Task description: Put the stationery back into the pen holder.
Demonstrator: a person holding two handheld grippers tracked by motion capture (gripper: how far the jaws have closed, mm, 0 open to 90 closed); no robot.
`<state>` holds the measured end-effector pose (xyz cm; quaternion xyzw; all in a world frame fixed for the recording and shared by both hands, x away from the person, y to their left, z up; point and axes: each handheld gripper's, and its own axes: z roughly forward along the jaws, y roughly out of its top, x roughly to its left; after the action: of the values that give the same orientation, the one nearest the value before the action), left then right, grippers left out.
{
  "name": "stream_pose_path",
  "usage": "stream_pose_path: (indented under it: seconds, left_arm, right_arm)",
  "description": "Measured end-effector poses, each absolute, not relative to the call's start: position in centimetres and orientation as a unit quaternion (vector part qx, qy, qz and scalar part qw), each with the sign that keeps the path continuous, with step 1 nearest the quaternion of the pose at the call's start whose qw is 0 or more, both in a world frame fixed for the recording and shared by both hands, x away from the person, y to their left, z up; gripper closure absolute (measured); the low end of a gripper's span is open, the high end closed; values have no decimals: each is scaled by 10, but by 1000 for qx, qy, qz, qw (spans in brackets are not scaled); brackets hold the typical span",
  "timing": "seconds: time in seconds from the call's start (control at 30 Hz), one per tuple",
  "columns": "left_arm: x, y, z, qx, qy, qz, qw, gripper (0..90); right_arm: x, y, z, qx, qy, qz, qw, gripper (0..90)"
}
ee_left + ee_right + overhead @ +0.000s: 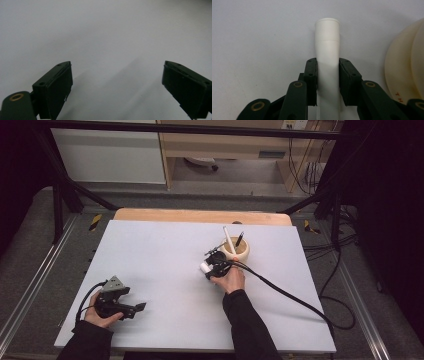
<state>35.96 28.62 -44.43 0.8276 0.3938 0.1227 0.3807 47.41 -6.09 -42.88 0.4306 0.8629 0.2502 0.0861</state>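
We see a white tube (pixel 327 62), a smooth cylinder with a cap-like end and a faint seam below that end, pinched between the jaws of the right gripper (pixel 327 82). The two black pads press against its sides, and the capped end sticks out past them. In the high view the white tube (pixel 204 267) pokes out to the left of the right gripper (pixel 215 268), low over the table (pixel 150 255), a little right of the table's middle.

Just beside it, on the far right, stands a cream-coloured cup (pixel 236 251). In the right gripper view its rounded wall (pixel 404 72) shows at the right edge, with small red lettering near the bottom that we cannot read. Inside the cup we see a white stick (pixel 229 240) leaning to the far left and a dark pen (pixel 239 239) leaning to the far right; a thin dark piece also juts out at the cup's left rim, too small for us to identify.

The right hand (pixel 231 280) grips the gripper from the near side, and its black cable (pixel 290 295) trails off to the right across the table.

Well apart, at the near left corner, the left hand (pixel 102 316) holds the left gripper (pixel 140 307) low over the table. Its jaws stand spread wide, with the pale table surface showing between them in the left gripper view (pixel 117 85).
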Motion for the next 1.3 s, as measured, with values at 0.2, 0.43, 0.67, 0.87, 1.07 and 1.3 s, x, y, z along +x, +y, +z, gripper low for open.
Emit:
stream_pose_path:
  seconds: [0.2, 0.43, 0.67, 0.87, 1.07, 1.3]
  left_arm:
    - [360, 286, -444, 828, 394, 123, 381, 95]
    - [360, 286, -444, 828, 393, 122, 381, 95]
    - [359, 286, -444, 828, 393, 122, 380, 96]
    - [359, 286, -444, 828, 393, 122, 381, 96]
    - [359, 286, -444, 828, 392, 122, 381, 96]
    - [359, 286, -444, 829, 392, 122, 380, 97]
  right_arm:
    - [473, -61, -428, 425, 868, 243, 78, 705]
    - [472, -61, -427, 421, 870, 245, 76, 699]
    - [469, -63, -424, 419, 874, 235, 73, 695]
    - [469, -62, -427, 420, 874, 234, 72, 705]
    - [468, -61, -427, 422, 873, 231, 78, 711]
    - [468, -61, -428, 420, 875, 227, 80, 712]
